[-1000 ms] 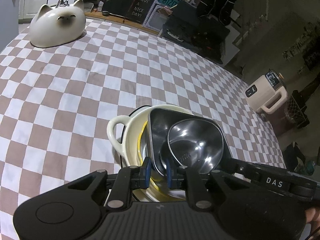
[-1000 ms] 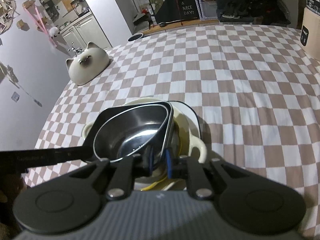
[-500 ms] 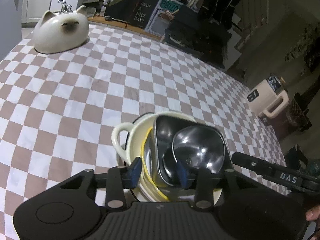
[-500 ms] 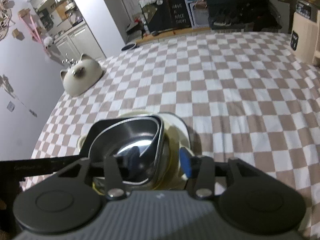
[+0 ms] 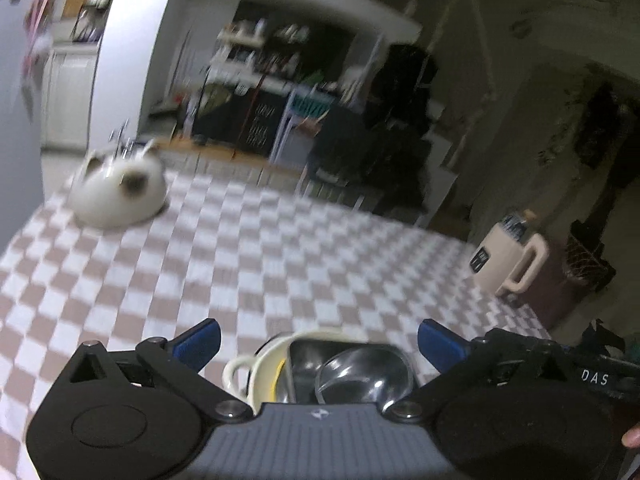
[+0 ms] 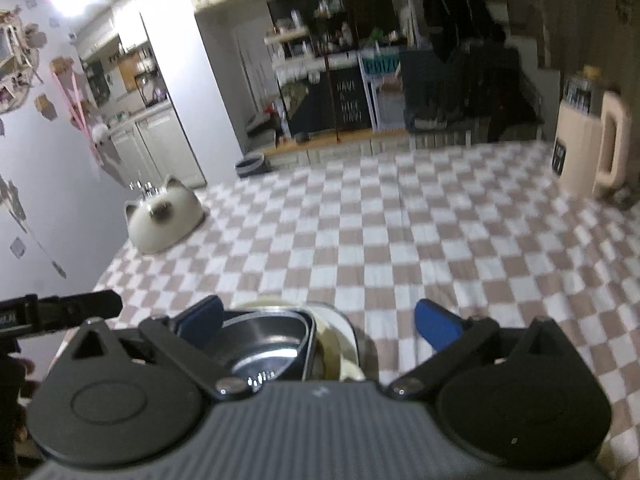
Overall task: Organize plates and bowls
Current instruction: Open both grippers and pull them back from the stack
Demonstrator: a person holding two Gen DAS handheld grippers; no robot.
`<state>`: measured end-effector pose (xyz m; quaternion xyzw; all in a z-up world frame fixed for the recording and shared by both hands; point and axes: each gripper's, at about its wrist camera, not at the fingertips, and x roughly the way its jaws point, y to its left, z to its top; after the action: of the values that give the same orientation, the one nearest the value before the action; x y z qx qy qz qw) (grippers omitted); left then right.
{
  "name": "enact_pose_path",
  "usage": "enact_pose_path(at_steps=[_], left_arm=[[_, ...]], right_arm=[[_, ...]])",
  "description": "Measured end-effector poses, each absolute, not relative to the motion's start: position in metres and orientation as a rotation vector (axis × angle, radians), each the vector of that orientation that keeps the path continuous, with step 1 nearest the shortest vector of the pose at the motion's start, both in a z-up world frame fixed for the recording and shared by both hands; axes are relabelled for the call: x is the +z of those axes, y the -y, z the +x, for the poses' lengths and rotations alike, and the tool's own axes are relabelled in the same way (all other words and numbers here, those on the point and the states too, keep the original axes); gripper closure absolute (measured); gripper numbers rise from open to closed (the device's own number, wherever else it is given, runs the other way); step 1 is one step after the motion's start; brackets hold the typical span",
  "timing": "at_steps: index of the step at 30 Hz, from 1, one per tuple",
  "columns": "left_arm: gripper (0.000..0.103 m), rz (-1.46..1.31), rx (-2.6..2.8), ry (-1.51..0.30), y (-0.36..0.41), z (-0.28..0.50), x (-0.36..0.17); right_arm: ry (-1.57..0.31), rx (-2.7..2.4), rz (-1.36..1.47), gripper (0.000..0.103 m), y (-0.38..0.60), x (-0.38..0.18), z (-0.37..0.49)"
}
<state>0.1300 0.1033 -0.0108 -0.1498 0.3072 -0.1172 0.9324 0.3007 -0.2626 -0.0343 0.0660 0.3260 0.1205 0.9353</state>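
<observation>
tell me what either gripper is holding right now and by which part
Nothing. The left gripper and right gripper are both open above the stacked dishes.

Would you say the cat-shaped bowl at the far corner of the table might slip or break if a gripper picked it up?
The cat-shaped bowl looks like glazed ceramic, so probably fragile and fairly heavy. Its smooth, rounded dome likely gives fingers little purchase; it lies upside down, so the rim is hard to reach.

The left gripper [image 5: 318, 344] is hovering above the bowl stack [image 5: 344, 372], its blue-tipped fingers [image 5: 198, 342] spreading wide and gripping nothing. The right gripper [image 6: 316, 322] is hanging over the same stack from the opposite side, its fingers [image 6: 434, 324] likewise standing wide apart and touching nothing. Each gripper's black body is showing at the edge of the other's view, beside the stack.
</observation>
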Motion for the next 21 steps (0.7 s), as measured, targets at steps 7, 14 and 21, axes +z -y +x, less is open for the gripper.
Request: enact_pose_path(at_steps=[7,14,21], left_arm=[[0.0,-0.201,-0.2,-0.567,-0.092,0.099,0.01],[0.0,-0.122,-0.167,-0.531,-0.092,0.055,0.015],[0.0,-0.078,-0.15,-0.572,-0.087,0.022,0.004]], right_arm=[[-0.548,0.197,0.059,0.001,0.264,-0.014,0.261],[-0.517,0.222,0.023,0.001,0.271,-0.016,0.221],[-0.501,0.191,0.029,0.001,0.28,-0.02,0.198]])
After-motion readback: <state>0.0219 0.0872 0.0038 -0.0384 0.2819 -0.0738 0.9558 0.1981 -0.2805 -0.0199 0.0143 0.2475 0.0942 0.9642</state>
